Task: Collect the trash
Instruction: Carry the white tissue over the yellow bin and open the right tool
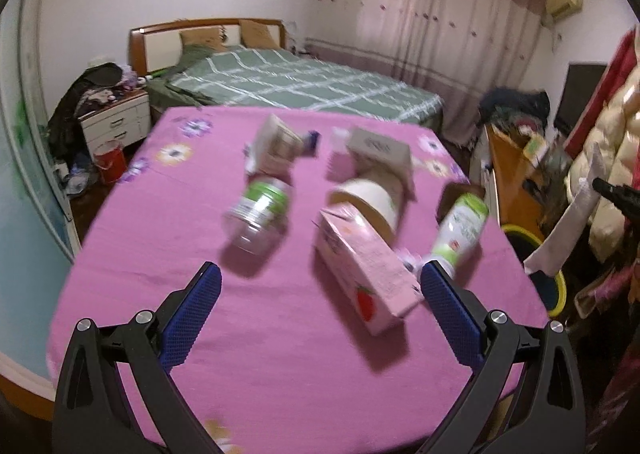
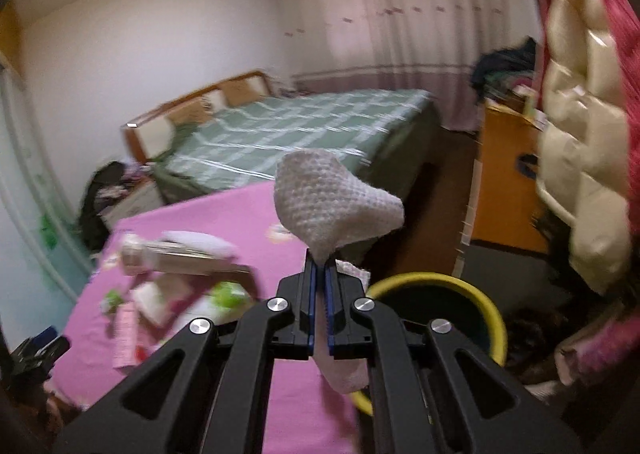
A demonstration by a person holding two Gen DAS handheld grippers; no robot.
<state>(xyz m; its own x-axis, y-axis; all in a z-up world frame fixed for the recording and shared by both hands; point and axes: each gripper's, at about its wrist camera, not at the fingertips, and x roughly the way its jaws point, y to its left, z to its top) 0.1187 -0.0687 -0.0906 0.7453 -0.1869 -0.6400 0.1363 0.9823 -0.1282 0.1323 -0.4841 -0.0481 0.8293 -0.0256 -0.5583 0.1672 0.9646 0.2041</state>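
Bedroom setting, folks: a green checked bed (image 1: 304, 86) at twelve o'clock, pink curtains (image 1: 432, 14) behind it, and up front a table under a pink flowered cloth (image 1: 280, 354) strewn with rubbish.

Over to the right gripper (image 2: 320, 266): its blue pads are clamped tight on a crumpled white paper towel (image 2: 332, 202), which fans out above the tips while a tail of it hangs below the jaws. Look where it points! A yellow-rimmed bin (image 2: 496, 318) sits on the floor at four o'clock of the gripper, just off the table's edge, so I'd judge this towel is being carried there for the drop.

Meanwhile the left gripper (image 1: 320, 286) hovers over the cloth with jaws spread wide, nothing between them. Straight ahead lies a pink carton (image 1: 360, 274) on its side with a red strawberry picture, probably its next pick. At eleven o'clock a clear jar with a green label (image 1: 260, 214) lies toppled; at one o'clock a white-and-green bottle (image 1: 460, 230) tilts near the edge; a cream paper cup (image 1: 372, 202) and cardboard boxes (image 1: 380, 150) sit farther back.

Writing? Blur smears every label; nothing is readable.
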